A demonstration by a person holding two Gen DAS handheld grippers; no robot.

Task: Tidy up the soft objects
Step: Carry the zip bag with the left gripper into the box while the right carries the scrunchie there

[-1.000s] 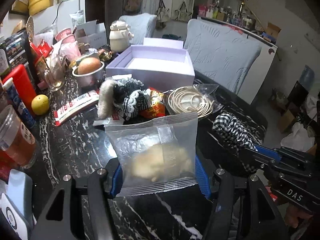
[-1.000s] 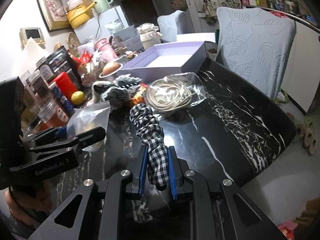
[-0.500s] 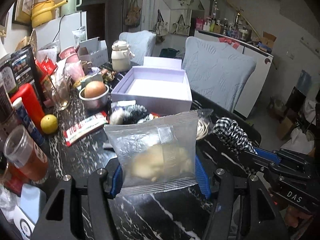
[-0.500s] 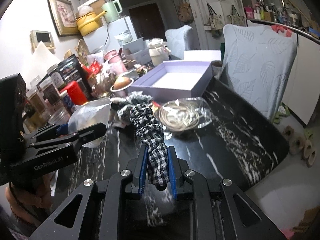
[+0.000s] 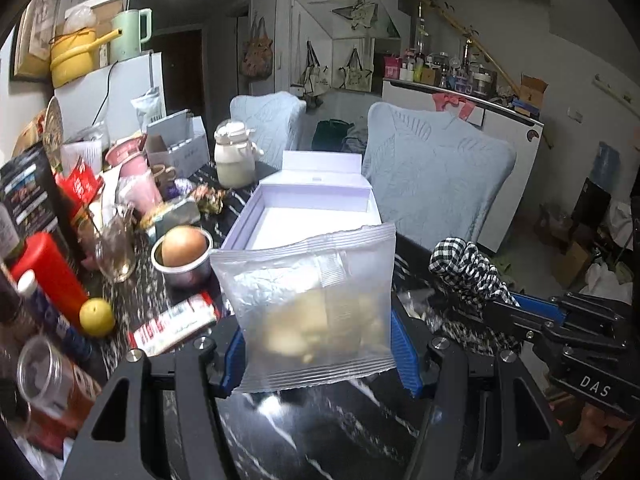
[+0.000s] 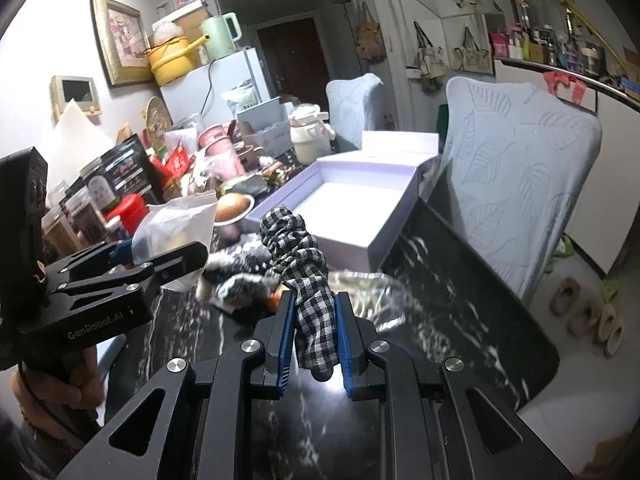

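Two grippers are in view, each carrying one soft thing above the black marble table [image 6: 472,300]. The left gripper [image 5: 318,350] has its two blue-padded fingers clamped on the lower sides of one clear plastic packet [image 5: 308,304] with pale, lumpy contents; the packet stands upright between the pads. The right gripper [image 6: 314,334] is closed tight on one black-and-white checked cloth [image 6: 302,264], a twisted roll that rises upright out of the jaws. From the left wrist camera that same cloth shows at the right, just beside the packet. Both are held in front of one open lavender box [image 6: 348,208], whose white interior looks bare and whose lid stands up behind it. On the table below the grippers lies a small heap of patterned fabric pieces [image 6: 240,276], too blurred to count. To the left stand one metal bowl [image 5: 182,268] holding a brown round thing, one yellow lemon [image 5: 97,316] and one red bottle [image 5: 48,268]. Two chairs with pale blue covers [image 5: 436,184] stand behind the table
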